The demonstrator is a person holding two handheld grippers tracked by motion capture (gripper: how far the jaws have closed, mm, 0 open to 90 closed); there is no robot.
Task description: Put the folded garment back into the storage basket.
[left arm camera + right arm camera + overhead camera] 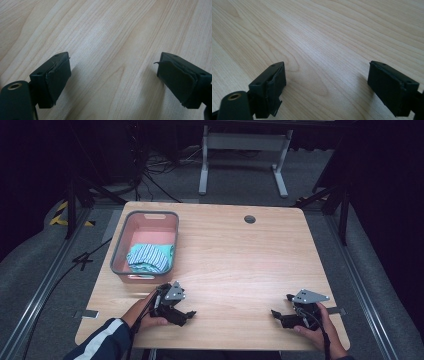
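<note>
Near the front edge of the wooden table, a person's hands rest with a black gripper in each. My left gripper points right, toward the table's middle, and my right gripper points left. In the left gripper view the left gripper is open, its worn black pads wide apart over bare wood. The right gripper is open in the right gripper view too, with nothing between its pads. A pink basket with a grey rim holds a folded striped blue-green cloth.
The basket stands at the table's left side, just beyond my left hand. A small round grommet hole sits near the table's far edge. Beyond the table are dark floor, cables and a white desk frame.
</note>
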